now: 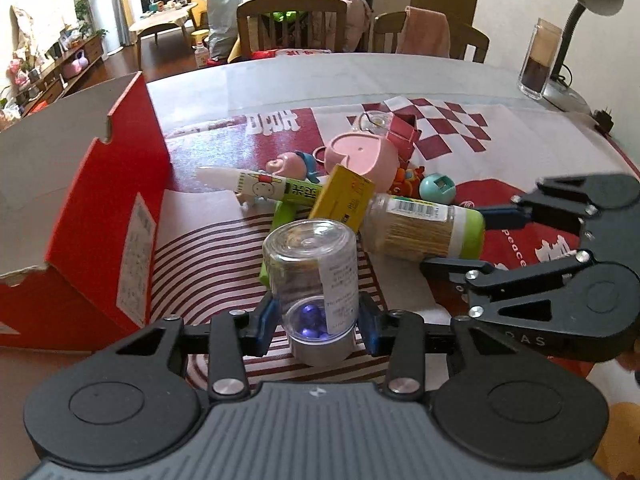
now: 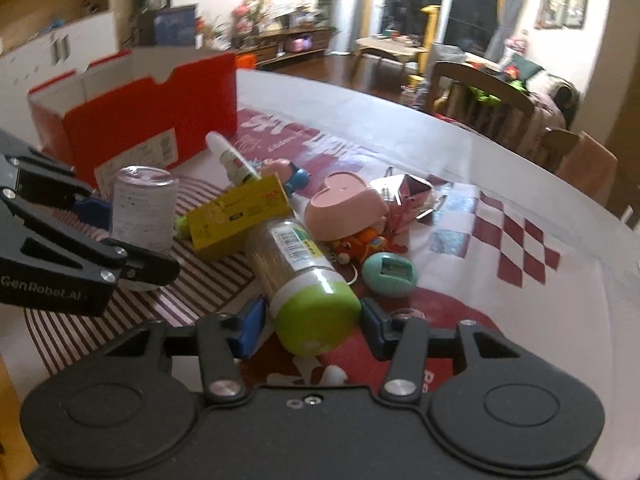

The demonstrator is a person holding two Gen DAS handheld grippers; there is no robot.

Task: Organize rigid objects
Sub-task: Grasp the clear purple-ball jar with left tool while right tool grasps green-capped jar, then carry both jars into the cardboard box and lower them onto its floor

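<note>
Closed on a clear jar (image 1: 314, 280) holding blue beads, the left gripper (image 1: 316, 322) presses both pads against its lower wall; the jar stands upside down on the bench (image 1: 500, 92). Beside it, the right gripper (image 2: 310, 322) clamps the green cap of a toothpick bottle (image 2: 298, 268) lying among toys, near a red cardboard box (image 2: 152, 128).

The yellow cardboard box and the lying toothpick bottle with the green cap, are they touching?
Touching. The left wrist view shows the yellow cardboard box leaning against the toothpick bottle, with no gap between them.
</note>
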